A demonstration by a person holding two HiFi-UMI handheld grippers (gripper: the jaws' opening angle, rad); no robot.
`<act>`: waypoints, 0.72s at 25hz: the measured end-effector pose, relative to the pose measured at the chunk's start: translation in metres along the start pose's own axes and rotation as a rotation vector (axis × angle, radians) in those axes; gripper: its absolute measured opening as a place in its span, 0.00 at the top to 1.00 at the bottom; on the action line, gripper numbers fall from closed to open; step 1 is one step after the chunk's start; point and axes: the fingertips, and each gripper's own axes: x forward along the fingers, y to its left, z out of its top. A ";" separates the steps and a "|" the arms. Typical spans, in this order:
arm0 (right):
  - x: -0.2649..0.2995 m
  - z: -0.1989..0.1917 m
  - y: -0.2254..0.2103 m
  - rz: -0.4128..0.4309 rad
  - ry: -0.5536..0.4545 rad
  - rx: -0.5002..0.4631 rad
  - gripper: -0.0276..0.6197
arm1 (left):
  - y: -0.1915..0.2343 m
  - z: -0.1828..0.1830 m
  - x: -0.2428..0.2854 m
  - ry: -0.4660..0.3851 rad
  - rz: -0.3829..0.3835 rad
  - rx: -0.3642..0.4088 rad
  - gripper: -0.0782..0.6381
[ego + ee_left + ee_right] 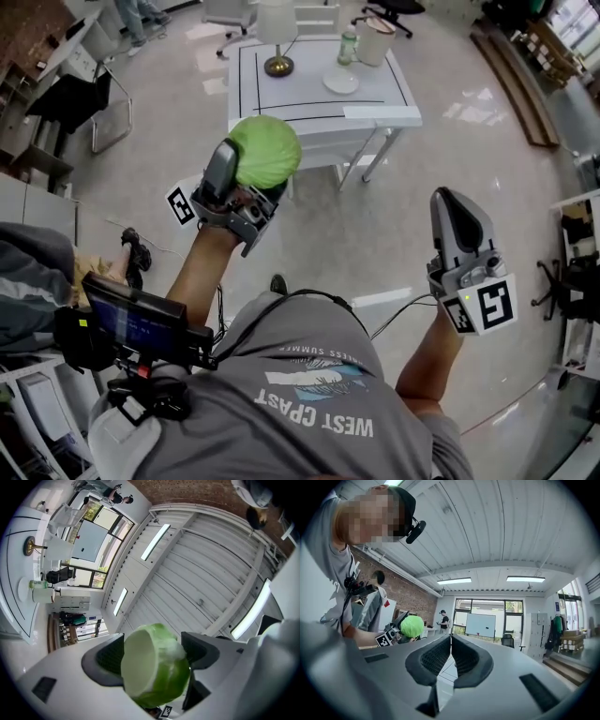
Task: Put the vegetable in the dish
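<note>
You're clamping the cabbage across its middle in your left gripper; it's looking round, firm, probably slippery. The dish is sitting at one o'clock; the right gripper jaws are resting together, empty.

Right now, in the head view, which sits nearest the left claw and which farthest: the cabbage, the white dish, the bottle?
1. Cabbage, clamped in the left claw itself.
2. White dish, on the table ahead, toward its right.
3. Bottle, beyond the dish, near the table's far edge.
</note>
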 end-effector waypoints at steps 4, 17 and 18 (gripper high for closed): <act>0.030 -0.001 0.001 -0.014 0.018 -0.012 0.95 | 0.015 0.028 0.001 0.013 -0.005 -0.014 0.35; 0.072 -0.015 -0.044 -0.032 0.071 0.003 0.95 | 0.086 0.061 0.028 0.009 -0.003 -0.043 0.35; 0.073 -0.013 -0.047 -0.026 0.071 0.002 0.95 | 0.089 0.062 0.031 0.003 0.003 -0.044 0.35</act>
